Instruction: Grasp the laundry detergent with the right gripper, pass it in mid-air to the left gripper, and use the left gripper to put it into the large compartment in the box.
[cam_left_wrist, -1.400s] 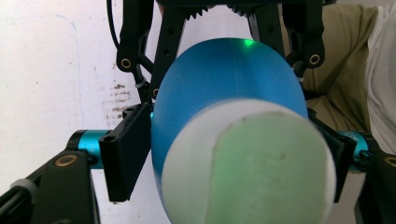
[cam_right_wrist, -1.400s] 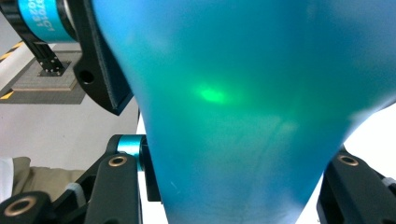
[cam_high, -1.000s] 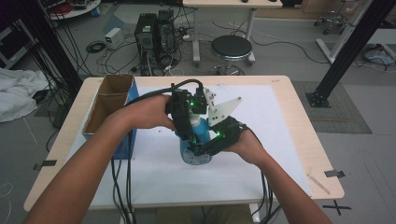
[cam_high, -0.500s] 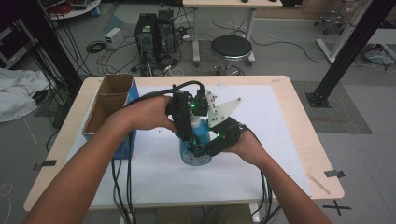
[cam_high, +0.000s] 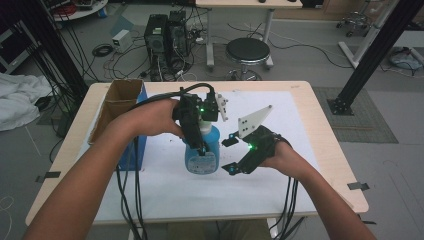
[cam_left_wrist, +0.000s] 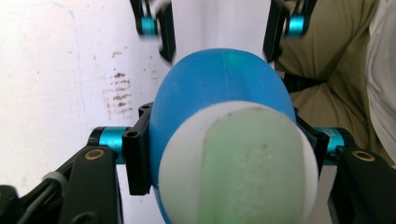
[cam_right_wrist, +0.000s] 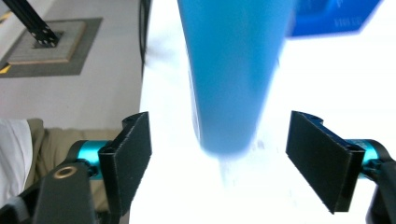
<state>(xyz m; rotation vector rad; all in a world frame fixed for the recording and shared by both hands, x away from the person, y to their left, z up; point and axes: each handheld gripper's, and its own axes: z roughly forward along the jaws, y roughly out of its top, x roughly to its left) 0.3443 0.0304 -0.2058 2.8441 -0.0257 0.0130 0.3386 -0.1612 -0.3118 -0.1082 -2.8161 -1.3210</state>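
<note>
A blue bottle (cam_high: 204, 152) with a white cap (cam_left_wrist: 233, 163) stands upright on the white sheet (cam_high: 280, 180) at mid-table. My left gripper (cam_high: 202, 142) comes down from above and is shut on the bottle's upper body (cam_left_wrist: 215, 88), one jaw pressed on each side. My right gripper (cam_high: 229, 156) is just right of the bottle, low over the sheet. Its jaws have just been opening and now stand wide apart. In the right gripper view the bottle (cam_right_wrist: 233, 70) stands a little ahead of the right gripper (cam_right_wrist: 228, 158), with neither pad touching it.
An open cardboard box (cam_high: 117, 102) with a blue side stands at the table's left edge. Black cables trail from both grippers over the front edge. A round stool (cam_high: 247, 50) and computer towers stand on the floor beyond the table.
My right gripper has let go of the bottle's lower part, opened its jaws and drawn back to the right. The left gripper and the bottle have stayed put.
</note>
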